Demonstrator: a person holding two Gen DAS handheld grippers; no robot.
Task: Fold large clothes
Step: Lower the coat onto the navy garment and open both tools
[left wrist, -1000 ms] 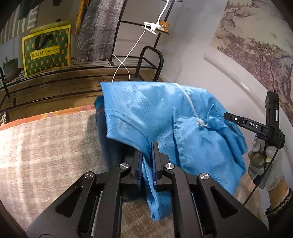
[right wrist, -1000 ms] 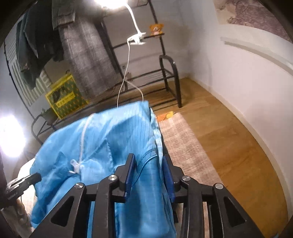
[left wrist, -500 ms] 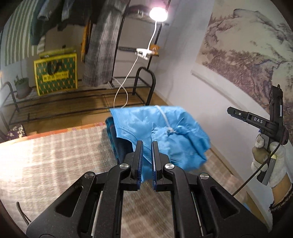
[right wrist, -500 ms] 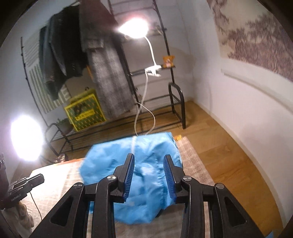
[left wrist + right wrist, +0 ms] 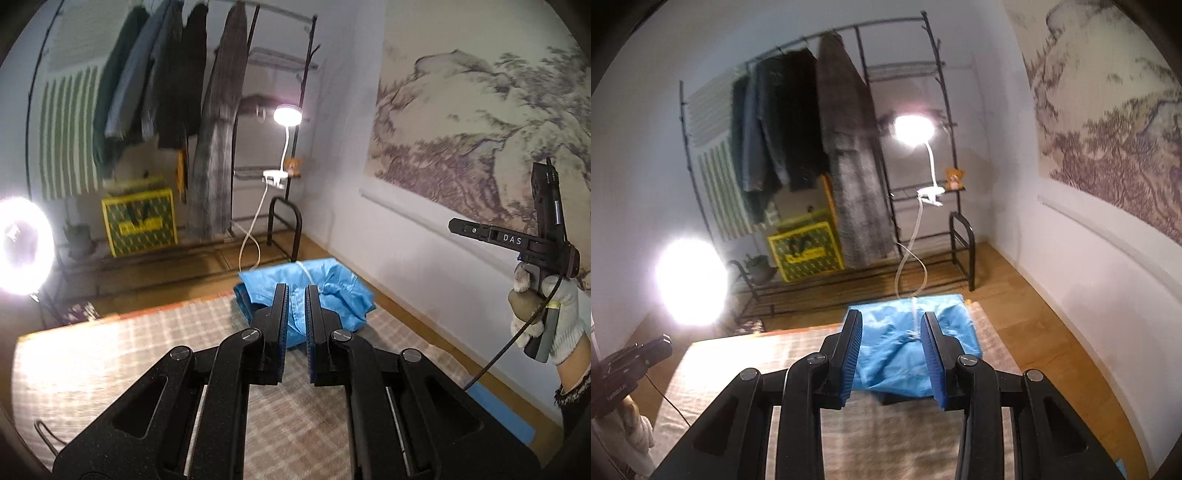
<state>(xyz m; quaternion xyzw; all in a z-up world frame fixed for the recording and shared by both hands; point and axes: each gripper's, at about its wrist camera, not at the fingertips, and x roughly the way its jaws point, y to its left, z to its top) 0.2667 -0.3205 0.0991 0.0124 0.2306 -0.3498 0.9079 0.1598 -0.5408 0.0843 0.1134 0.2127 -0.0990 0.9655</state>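
the blue garment (image 5: 325,291) lies bunched at the far end of the checked rug (image 5: 122,354), with the left hand-held gripper (image 5: 294,295) closed on nothing and the right hand-held gripper (image 5: 892,332) parted, empty, above it.

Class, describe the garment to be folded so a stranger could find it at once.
Start at the plaid rug before the clothes rack. At its far end lies a bright blue garment with a white zipper, the only clothing not hanging.

Left claw (image 5: 295,295) nearly closed and empty; right claw (image 5: 892,332) parted, empty, held in a gloved hand (image 5: 543,314)
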